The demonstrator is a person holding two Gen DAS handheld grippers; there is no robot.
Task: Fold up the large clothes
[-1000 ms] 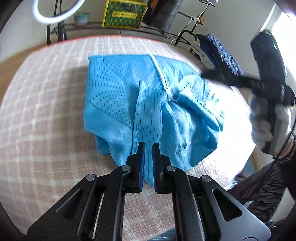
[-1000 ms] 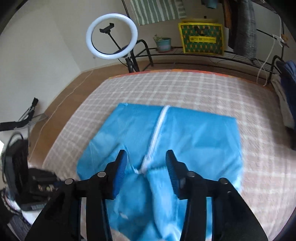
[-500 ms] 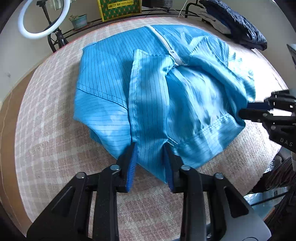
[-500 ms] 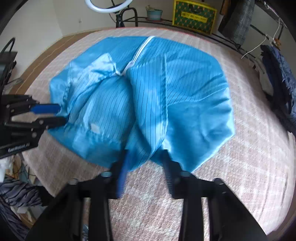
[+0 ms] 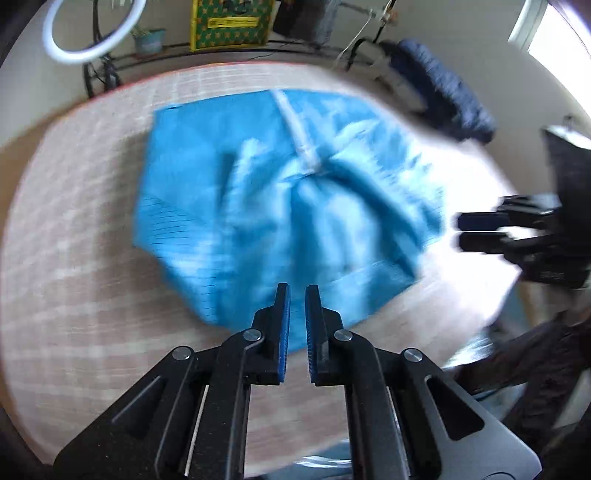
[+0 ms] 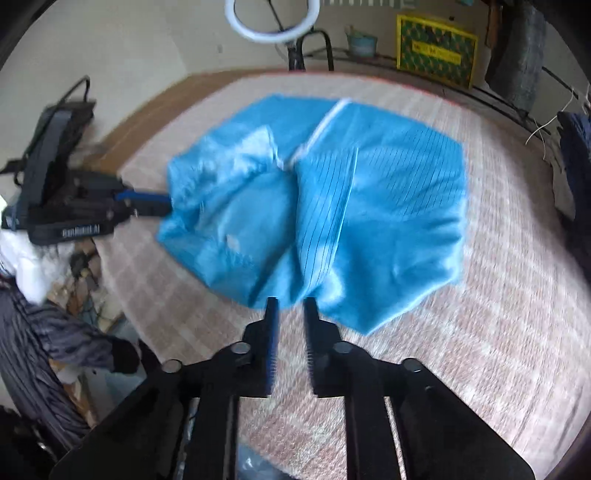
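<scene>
Both views motion-blurred. Blue garment [image 5: 280,206] stripes smeared, folds hard to read. Left gripper [image 5: 297,295] hides the near hem, so cloth between its closing jaws can't be confirmed. Ring light [image 6: 271,18] cut off at top edge.

Both wrist views look steeply down from near over the checked bed [image 5: 74,295], sharing the blue garment [image 5: 229,177] and, though blurred, probably each other's gripper.
</scene>
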